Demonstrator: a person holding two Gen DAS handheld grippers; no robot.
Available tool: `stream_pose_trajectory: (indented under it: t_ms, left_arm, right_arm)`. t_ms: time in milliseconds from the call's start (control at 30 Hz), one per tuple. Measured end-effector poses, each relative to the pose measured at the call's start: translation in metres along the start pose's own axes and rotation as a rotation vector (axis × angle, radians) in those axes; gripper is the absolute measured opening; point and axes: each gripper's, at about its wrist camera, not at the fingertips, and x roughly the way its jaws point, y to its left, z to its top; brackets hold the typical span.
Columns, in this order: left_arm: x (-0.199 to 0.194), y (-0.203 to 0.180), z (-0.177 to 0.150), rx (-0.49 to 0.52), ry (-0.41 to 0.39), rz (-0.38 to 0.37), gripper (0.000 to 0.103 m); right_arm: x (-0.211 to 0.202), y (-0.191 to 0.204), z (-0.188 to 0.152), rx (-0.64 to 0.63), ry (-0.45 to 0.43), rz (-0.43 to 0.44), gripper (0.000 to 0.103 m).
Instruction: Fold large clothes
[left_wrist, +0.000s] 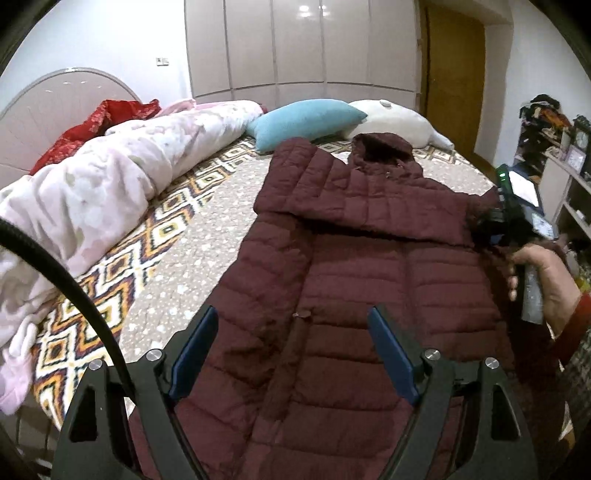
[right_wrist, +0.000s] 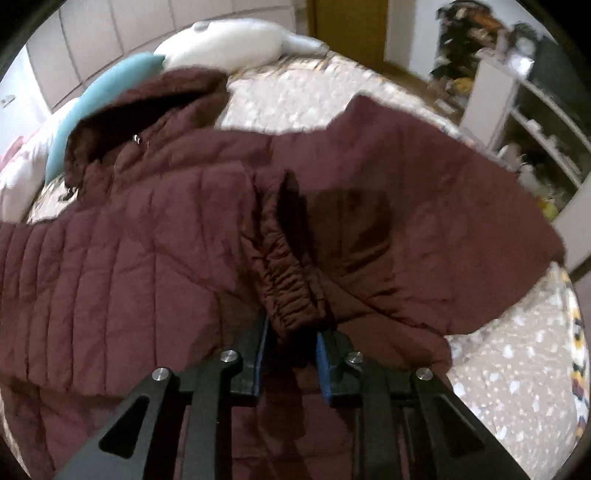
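Note:
A maroon quilted hooded jacket (left_wrist: 369, 258) lies spread on the patterned bed cover (left_wrist: 207, 236), hood (left_wrist: 384, 147) toward the pillows. My left gripper (left_wrist: 293, 314) hovers open over the jacket's lower body, nothing between its blue pads (left_wrist: 195, 350). In the right wrist view the jacket (right_wrist: 129, 240) fills the frame, and my right gripper (right_wrist: 293, 343) is shut on the gathered cuff (right_wrist: 288, 291) of the sleeve (right_wrist: 406, 206), which lies folded across the body. In the left wrist view a hand (left_wrist: 539, 273) holds the right gripper (left_wrist: 509, 221) at the jacket's right edge.
A rolled floral duvet (left_wrist: 110, 177) and red cloth (left_wrist: 107, 118) lie along the bed's left side. A teal pillow (left_wrist: 306, 122) and white pillow (left_wrist: 391, 122) sit at the far end. Cluttered shelves (left_wrist: 569, 177) stand right of the bed; wardrobe (left_wrist: 295, 48) and wooden door (left_wrist: 454, 74) behind.

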Motion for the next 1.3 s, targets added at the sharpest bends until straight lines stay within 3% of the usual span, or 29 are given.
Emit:
stream_pose_trajectory:
  t_ms: [67, 133, 200, 367, 500, 700, 867, 1067, 1300]
  left_arm:
    - [-0.006, -0.001, -0.001, 0.000, -0.002, 0.032, 0.082]
    - [-0.011, -0.003, -0.002, 0.007, 0.003, 0.072, 0.082]
    - [-0.022, -0.004, -0.004, 0.001, -0.012, 0.091, 0.082]
    - [-0.053, -0.005, -0.009, -0.032, -0.056, 0.102, 0.089]
    - [-0.070, -0.013, -0.014, -0.017, -0.067, 0.088, 0.089]
    - [-0.092, -0.025, -0.025, 0.018, -0.088, 0.073, 0.089]
    - [-0.102, -0.033, -0.032, 0.038, -0.082, 0.035, 0.089]
    - [-0.109, -0.046, -0.038, 0.052, -0.054, -0.057, 0.089]
    - [-0.109, -0.066, -0.045, 0.097, -0.021, -0.101, 0.089]
  right_arm:
    - [-0.015, -0.005, -0.003, 0.021, 0.005, 0.041, 0.041]
    - [-0.044, -0.007, -0.014, 0.024, -0.015, 0.061, 0.045]
    - [-0.076, -0.003, -0.031, -0.026, -0.066, 0.062, 0.047]
    - [-0.162, 0.009, -0.100, -0.206, -0.235, 0.044, 0.070]
    - [-0.196, 0.014, -0.149, -0.271, -0.309, 0.018, 0.072]
    - [-0.222, 0.018, -0.183, -0.286, -0.324, 0.011, 0.072]
    - [-0.245, 0.023, -0.199, -0.318, -0.379, -0.045, 0.072]
    - [-0.260, 0.018, -0.212, -0.318, -0.393, -0.115, 0.073]
    - [-0.267, 0.008, -0.221, -0.331, -0.424, -0.181, 0.075]
